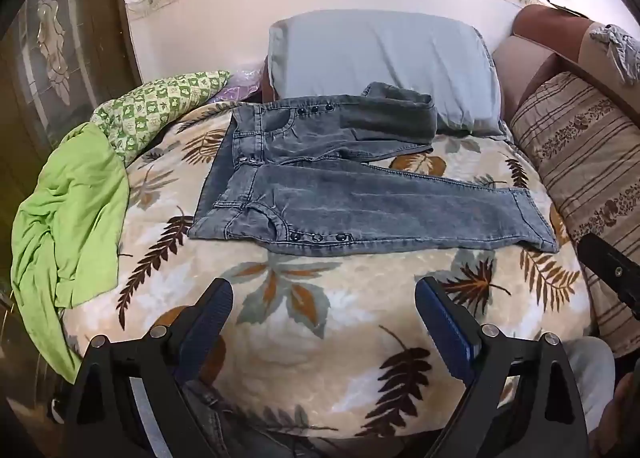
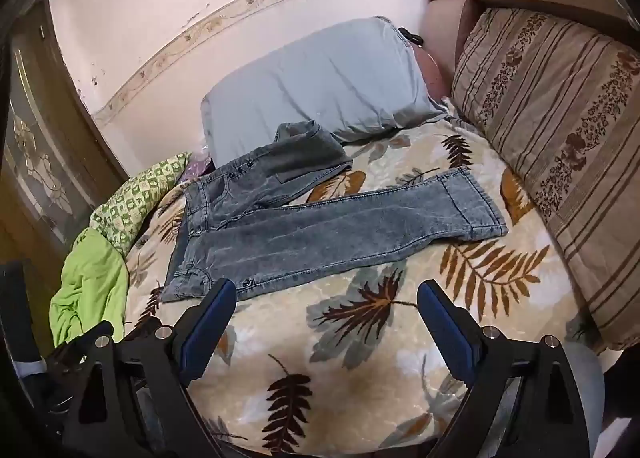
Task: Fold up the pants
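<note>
A: Nearest, the left gripper [image 1: 324, 306] and right gripper [image 2: 326, 308] both hover with jaws apart, holding nothing

B: And the pants [image 1: 360, 198]?

A: Beyond them, flat on the leaf-print blanket [image 1: 320, 338], waistband left. The near leg lies straight; the far leg is doubled back by the blue pillow [image 1: 380, 58]

B: Denim looks soft but weighty. I'd pinch the waistband and near hem

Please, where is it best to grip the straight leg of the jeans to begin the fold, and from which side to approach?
Probably at the hem of the near leg, which lies flat and straight on the leaf-print blanket with its edge free. The right gripper, open and empty, could come from the striped cushion side. The far leg is already doubled back, so leave it.
</note>
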`<act>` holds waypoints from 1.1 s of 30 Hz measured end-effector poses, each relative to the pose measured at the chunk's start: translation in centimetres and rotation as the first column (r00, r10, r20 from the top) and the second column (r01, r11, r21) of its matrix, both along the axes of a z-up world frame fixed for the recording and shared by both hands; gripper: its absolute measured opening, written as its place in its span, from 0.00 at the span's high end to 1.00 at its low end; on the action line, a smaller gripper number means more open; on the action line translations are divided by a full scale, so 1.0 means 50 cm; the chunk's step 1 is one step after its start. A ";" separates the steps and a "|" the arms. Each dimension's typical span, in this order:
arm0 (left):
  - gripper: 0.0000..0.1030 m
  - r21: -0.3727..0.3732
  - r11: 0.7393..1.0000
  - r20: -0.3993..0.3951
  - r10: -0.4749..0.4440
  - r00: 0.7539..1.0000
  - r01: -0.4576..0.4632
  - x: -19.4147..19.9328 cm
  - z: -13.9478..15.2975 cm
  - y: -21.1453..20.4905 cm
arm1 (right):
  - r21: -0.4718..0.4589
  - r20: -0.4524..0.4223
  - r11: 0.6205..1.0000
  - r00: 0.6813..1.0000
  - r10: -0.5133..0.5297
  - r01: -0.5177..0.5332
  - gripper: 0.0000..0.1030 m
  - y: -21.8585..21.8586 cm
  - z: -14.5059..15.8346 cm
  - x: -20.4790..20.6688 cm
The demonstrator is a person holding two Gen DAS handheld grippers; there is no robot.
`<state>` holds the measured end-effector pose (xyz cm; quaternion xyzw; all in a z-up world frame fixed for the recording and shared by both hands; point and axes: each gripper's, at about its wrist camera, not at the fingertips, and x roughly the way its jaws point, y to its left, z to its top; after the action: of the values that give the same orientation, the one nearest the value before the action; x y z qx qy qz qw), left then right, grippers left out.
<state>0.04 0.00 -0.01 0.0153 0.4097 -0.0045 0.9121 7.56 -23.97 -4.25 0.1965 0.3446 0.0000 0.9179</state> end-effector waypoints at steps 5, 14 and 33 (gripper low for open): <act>0.09 -0.015 1.000 -0.015 -0.005 1.000 0.005 0.016 0.005 0.008 | -0.027 -0.011 0.999 1.000 0.017 -0.017 0.10 0.005 -0.002 0.002; 0.09 -0.005 1.000 0.018 0.011 1.000 -0.011 0.000 0.011 0.017 | -0.030 -0.008 1.000 1.000 0.003 -0.003 0.10 0.000 0.018 -0.003; 0.09 -0.018 0.999 0.017 0.029 0.999 -0.029 0.005 0.014 0.025 | -0.074 -0.015 0.997 0.999 0.028 -0.029 0.10 0.025 0.028 0.011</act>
<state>0.30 1.27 0.68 0.0012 0.4020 0.0054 0.9156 8.12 -22.74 -2.85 0.1573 0.3535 -0.0010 0.9221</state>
